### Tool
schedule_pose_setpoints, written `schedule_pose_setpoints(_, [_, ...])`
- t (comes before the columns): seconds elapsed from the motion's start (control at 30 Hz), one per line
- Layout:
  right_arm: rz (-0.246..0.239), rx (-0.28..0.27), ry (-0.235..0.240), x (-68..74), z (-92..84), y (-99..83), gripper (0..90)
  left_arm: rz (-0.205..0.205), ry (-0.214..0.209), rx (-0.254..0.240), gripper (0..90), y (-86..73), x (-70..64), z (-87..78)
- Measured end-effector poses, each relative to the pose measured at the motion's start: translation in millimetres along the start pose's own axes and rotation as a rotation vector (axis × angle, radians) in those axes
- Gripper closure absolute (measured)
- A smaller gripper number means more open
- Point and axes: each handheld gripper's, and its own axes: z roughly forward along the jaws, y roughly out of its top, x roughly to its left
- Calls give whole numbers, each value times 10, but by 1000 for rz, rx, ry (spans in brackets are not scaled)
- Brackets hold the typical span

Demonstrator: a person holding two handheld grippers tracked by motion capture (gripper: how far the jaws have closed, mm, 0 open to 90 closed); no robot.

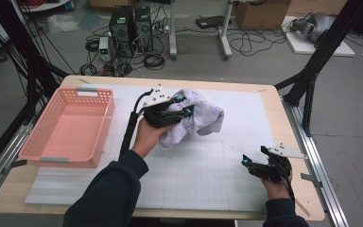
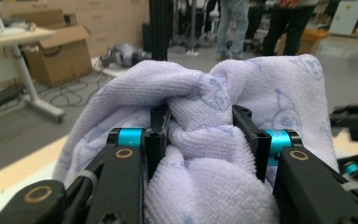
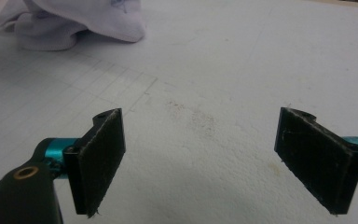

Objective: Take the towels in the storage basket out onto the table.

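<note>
A pale lilac towel with faint blue prints lies bunched on the white gridded mat, behind the middle. My left gripper is shut on a thick fold of the towel, whose cloth bulges between and over both pads. Near the mat's front right my right gripper is held low over the mat, its jaws wide apart with nothing between them. In the right gripper view the towel shows at the top left, well beyond the open right gripper.
A pink plastic basket with nothing in it stands on the table's left side. The wooden table edge runs along the right of the mat. Computer towers, cables and black frame legs stand on the floor beyond the table.
</note>
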Motion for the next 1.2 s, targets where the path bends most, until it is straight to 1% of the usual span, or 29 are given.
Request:
schedule_pose_setpoints(0.07, [-3,-2,2,-1,2,1,148,4,17,27,614,-88,29,70])
schedule_pose_setpoints(0.1, [0,0,4,6,4,2,149,-3,36,48,611,-182,74,132])
schedule_pose_setpoints(0.13, [0,0,4,6,4,2,149,-3,36,48,610,-182,74,132])
schedule_pose_setpoints(0.2, [-8,-1,4,2,15,0,148,-23,55,74,608,-280,134,181])
schedule_pose_setpoints(0.27, [-2,3,4,2,15,0,149,-38,81,99,605,-383,191,224])
schedule_pose_setpoints(0.4, [3,4,7,-2,24,-3,149,-58,124,163,597,-606,277,287])
schedule_pose_setpoints(0.43, [2,3,6,-4,26,-5,149,-64,139,184,592,-665,289,302])
schedule_pose_setpoints(0.5, [-1,6,8,-4,30,-6,148,-63,171,267,544,-758,316,349])
schedule_pose_setpoints(0.53, [0,6,8,0,32,-5,149,-59,180,298,525,-798,323,367])
schedule_pose_setpoints(0.57, [0,8,9,3,30,-6,148,-57,182,299,520,-830,318,369])
schedule_pose_setpoints(0.6, [3,11,9,8,29,-7,149,-54,191,282,506,-851,305,356])
schedule_pose_setpoints(0.67, [0,8,7,4,27,-10,148,-86,193,261,424,-863,288,319])
schedule_pose_setpoints(0.7, [0,8,7,4,27,-10,148,-108,184,246,424,-857,280,287])
schedule_pose_setpoints(0.73, [-4,7,7,-2,25,-13,149,-115,183,243,323,-840,272,245])
schedule_pose_setpoints(0.77, [-4,7,7,-2,25,-13,149,-120,186,237,323,-814,260,201])
schedule_pose_setpoints(0.8, [-7,7,7,0,24,-14,148,-130,191,214,210,-784,248,140])
schedule_pose_setpoints(0.9, [-4,8,7,15,28,-10,149,-133,212,115,201,-678,234,-121])
schedule_pose_setpoints(0.97, [-9,9,11,30,34,-4,148,-140,235,67,192,-634,233,-306])
schedule_pose_setpoints(1.03, [-9,11,13,43,38,-1,148,-144,241,44,188,-640,222,-474])
schedule_pose_setpoints(1.13, [-22,5,24,76,64,15,149,-125,243,28,180,-712,174,-687])
schedule_pose_setpoints(1.17, [-25,3,33,102,89,30,148,-126,238,20,181,-742,157,-747])
schedule_pose_setpoints(1.2, [-27,4,38,116,104,40,148,-133,226,26,194,-774,142,-798])
